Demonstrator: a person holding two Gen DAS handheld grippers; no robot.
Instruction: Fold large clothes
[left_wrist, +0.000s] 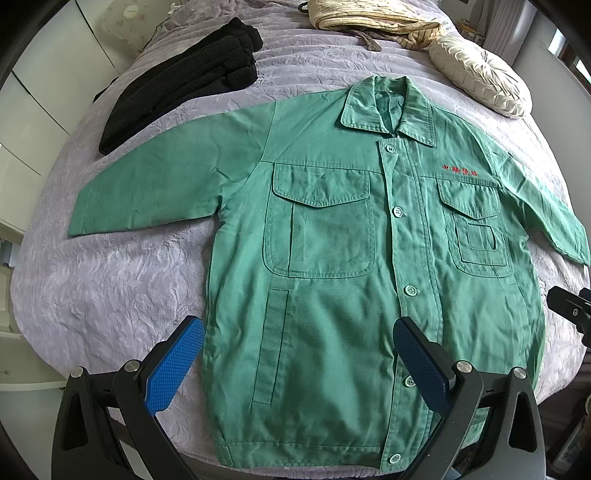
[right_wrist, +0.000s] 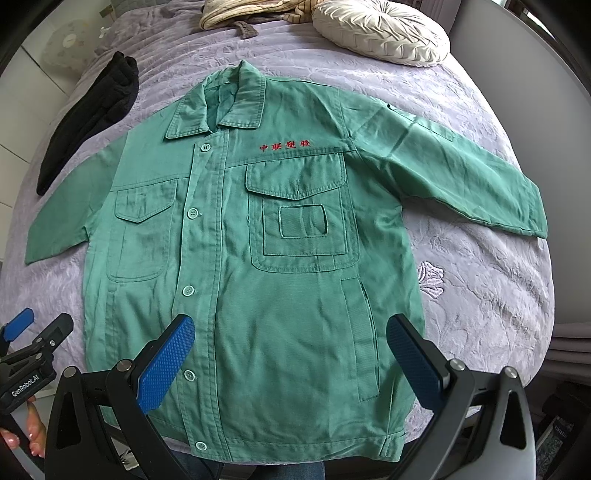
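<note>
Item: green work jacket (left_wrist: 332, 258) — you are looking down on it as it is lying face up, buttoned and spread flat on the bed (left_wrist: 110, 295), collar toward the far pillows, hem toward you.

Left to right:

- Black folded garment (left_wrist: 177, 81), lying well apart from the jacket, beyond its left sleeve (left_wrist: 147, 192).
- Left tongs (left_wrist: 299, 365), hanging spread wide over the lower left front of the jacket, gripping nothing; whether the pads are touching the cloth cannot be told.
- Button placket (left_wrist: 399, 221), running collar to hem, five green buttons showing.
- Right tongs (right_wrist: 291, 362), likewise spread wide and empty, hovering over the lower right front.
- Right sleeve (right_wrist: 461, 177), stretching outward, angled toward the hem.
- Round cream cushion (right_wrist: 380, 33) and a striped bundle (right_wrist: 240, 14), sitting past the collar.

Appearance: faded green woven cotton, flap pockets (right_wrist: 295, 173) on both chest panels, slit pockets below, red embroidered characters (right_wrist: 284, 146) over the right chest, light creasing throughout.

Handling, as a judgement: the fabric is looking soft but of medium weight — limp enough to drape, stiffer at collar, placket and pocket seams. It is probably going to drag on the textured bedspread rather than slide. You are best taking hold at a cuff or shoulder seam, where doubled cloth is giving the pads something to bite, and folding each sleeve inward first.
</note>
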